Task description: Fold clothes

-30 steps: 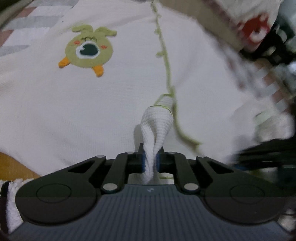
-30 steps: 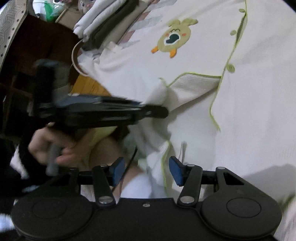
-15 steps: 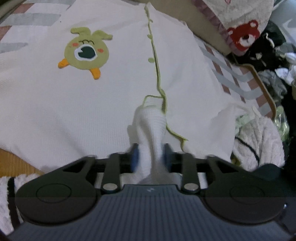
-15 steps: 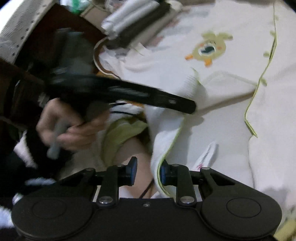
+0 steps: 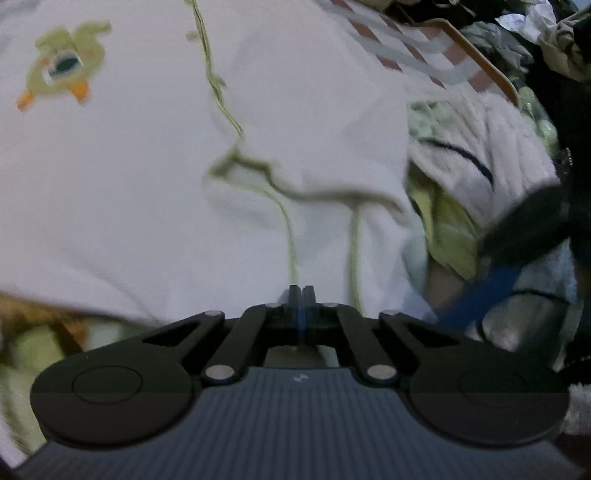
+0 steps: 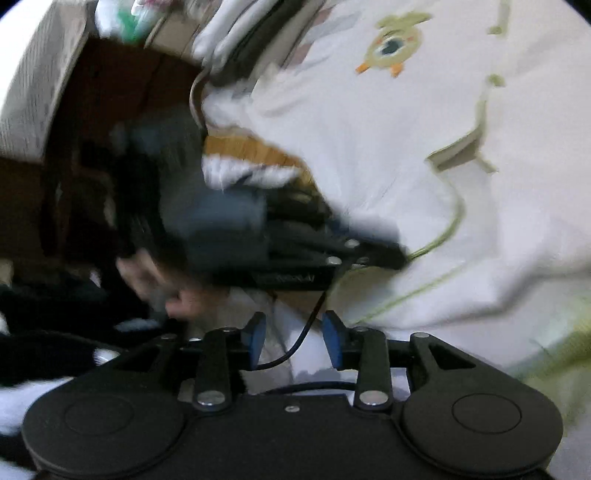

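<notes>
Two grippers work one white garment (image 5: 140, 177) that fills most of both wrist views, spread ahead of them with its green-trimmed edge (image 5: 280, 184) lying just beyond the left gripper (image 5: 301, 291). That gripper is clenched with its pads pressed flat together, and nothing shows between them; the fabric lies under and ahead of its tips. The right gripper (image 6: 293, 338) has its jaws opening, with only a thin black cable (image 6: 306, 332) crossing the gap and no cloth pinched.

Judging from this, the sleeve fold near the trim is laid down and the next grasp is being set up. To do it well, each gripper should take a single layer at the hem or trim, both pull evenly so the panel lies flat, and the cable should be kept out of the right jaws before they close.

Beyond the left gripper and to its right lies a striped mat (image 5: 413, 55), then a fluffy white item (image 5: 480, 147) and a yellow-green cloth (image 5: 447, 229) crowding the garment's edge. Ahead and left of the right gripper, a hand (image 6: 162, 284) grips the left tool over dark furniture (image 6: 110, 92), with folded clothes (image 6: 236, 33) stacked farther on. Smallest is the green duck patch (image 6: 395, 44).
</notes>
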Available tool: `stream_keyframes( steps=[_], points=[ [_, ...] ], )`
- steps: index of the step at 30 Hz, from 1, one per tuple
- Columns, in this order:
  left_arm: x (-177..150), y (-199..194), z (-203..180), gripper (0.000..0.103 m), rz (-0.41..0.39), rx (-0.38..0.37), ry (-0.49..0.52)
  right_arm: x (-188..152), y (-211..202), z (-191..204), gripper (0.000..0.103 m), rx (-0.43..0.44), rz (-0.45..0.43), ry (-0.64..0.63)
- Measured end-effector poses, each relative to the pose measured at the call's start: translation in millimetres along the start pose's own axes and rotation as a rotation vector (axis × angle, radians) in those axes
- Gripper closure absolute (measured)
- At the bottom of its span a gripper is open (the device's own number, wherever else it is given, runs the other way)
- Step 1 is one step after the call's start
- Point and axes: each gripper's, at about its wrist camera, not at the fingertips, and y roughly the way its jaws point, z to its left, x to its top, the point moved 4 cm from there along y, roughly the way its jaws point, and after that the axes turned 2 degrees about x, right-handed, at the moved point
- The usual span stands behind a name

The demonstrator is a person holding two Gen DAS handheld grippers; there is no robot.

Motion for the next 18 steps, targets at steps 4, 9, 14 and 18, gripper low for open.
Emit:
stream_keyframes(
  steps=[4, 9, 14, 18],
  points=[
    [-3, -5, -5, 0.103, 0.024, -0.061, 0.012, 16, -33, -20, 0.057, -0.128, -0.129, 0.036],
    [7, -19, -13, 0.099, -0.057, -0.079, 0.047, 41, -7, -14, 0.057, -0.457, -0.113, -0.191],
    [24, -14, -14, 0.099, -0.113, -0.124, 0.028, 42, 5, -34, 0.099, -0.610, -0.013, -0.281],
    [31, -7, -16, 0.096, -0.131, -0.134, 0.020, 39, -36, -55, 0.100, -0.477, -0.127, -0.061]
  ],
)
